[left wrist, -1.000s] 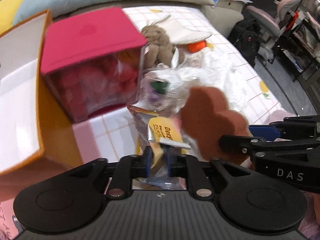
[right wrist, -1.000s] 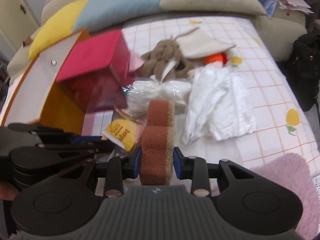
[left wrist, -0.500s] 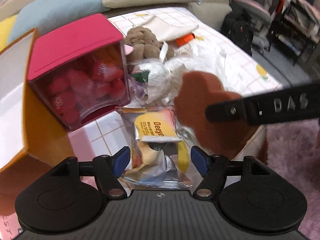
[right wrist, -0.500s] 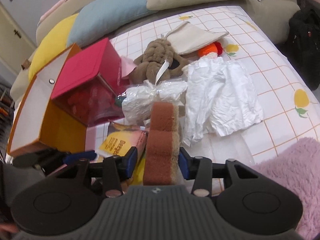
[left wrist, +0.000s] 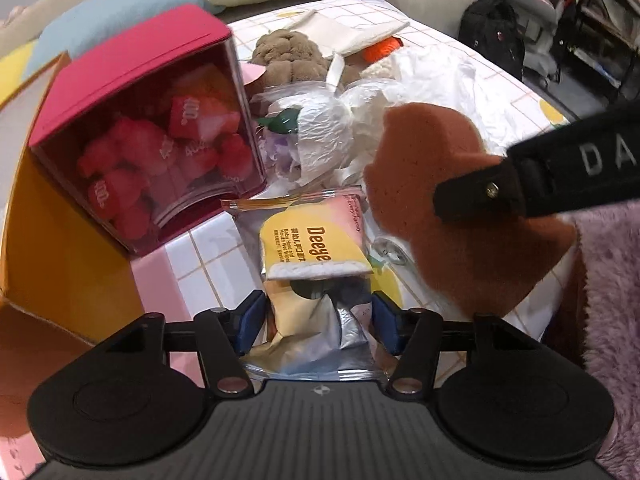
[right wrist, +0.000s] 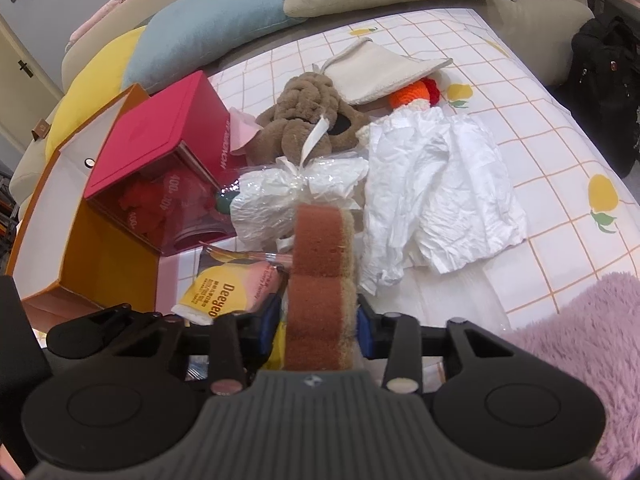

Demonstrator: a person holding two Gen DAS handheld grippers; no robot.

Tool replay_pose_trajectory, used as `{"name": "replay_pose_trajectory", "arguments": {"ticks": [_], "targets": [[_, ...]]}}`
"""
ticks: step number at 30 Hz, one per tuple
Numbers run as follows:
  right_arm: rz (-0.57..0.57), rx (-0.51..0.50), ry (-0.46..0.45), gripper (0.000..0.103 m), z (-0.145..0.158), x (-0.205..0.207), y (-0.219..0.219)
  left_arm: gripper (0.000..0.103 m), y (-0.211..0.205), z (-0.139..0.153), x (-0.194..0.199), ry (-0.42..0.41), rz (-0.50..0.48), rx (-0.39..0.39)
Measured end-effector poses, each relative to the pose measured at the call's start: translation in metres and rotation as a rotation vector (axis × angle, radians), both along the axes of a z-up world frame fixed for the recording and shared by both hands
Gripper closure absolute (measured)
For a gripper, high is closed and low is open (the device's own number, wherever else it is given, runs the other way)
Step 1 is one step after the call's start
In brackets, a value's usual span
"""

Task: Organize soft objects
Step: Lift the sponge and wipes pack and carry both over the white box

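Right hand-held gripper (right wrist: 318, 326) closing, clamped on sponge (right wrist: 322, 280), upright above wipes pack (left wrist: 316, 240). Left hand-held gripper (left wrist: 318, 322) closing, blue pads astride crumpled pouch (left wrist: 316, 332), not pressing. Red box (left wrist: 156, 136) beside.

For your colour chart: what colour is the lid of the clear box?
Pinkish red; the lid shows best in the right wrist view.

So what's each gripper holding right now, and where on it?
The right gripper clamps the brown sponge by its two flat faces at the near end. The left gripper holds nothing: its jaws are closing around the wipes packet.
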State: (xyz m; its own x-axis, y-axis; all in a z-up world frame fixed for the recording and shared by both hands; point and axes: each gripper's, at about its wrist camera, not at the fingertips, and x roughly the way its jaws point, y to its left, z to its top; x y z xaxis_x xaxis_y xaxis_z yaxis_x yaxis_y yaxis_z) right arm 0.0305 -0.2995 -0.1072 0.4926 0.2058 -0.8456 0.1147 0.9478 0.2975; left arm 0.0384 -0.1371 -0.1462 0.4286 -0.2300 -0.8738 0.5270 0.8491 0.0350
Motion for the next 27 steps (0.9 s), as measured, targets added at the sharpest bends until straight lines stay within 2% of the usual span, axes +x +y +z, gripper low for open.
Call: {"name": "replay_pose_trajectory", "arguments": {"ticks": [4,9,19,27], "targets": [[0.010,-0.018,-0.017,0.071,0.004,-0.002,0.003,0.051,0.003,0.005,-0.002,-0.007,0.018,-0.006],[0.003,-0.026,-0.063,0.072,0.019,-0.009,0.002,0.054,0.018,0.024,-0.004,-0.012,0.045,-0.065],[0.034,-0.045,-0.164,0.072,0.076,-0.024,0.012,0.054,0.054,0.109,-0.017,-0.094,0.096,-0.284],[0.173,0.014,-0.287,0.072,0.126,-0.007,0.068,0.054,0.112,0.151,-0.009,-0.199,0.273,-0.287]]}}
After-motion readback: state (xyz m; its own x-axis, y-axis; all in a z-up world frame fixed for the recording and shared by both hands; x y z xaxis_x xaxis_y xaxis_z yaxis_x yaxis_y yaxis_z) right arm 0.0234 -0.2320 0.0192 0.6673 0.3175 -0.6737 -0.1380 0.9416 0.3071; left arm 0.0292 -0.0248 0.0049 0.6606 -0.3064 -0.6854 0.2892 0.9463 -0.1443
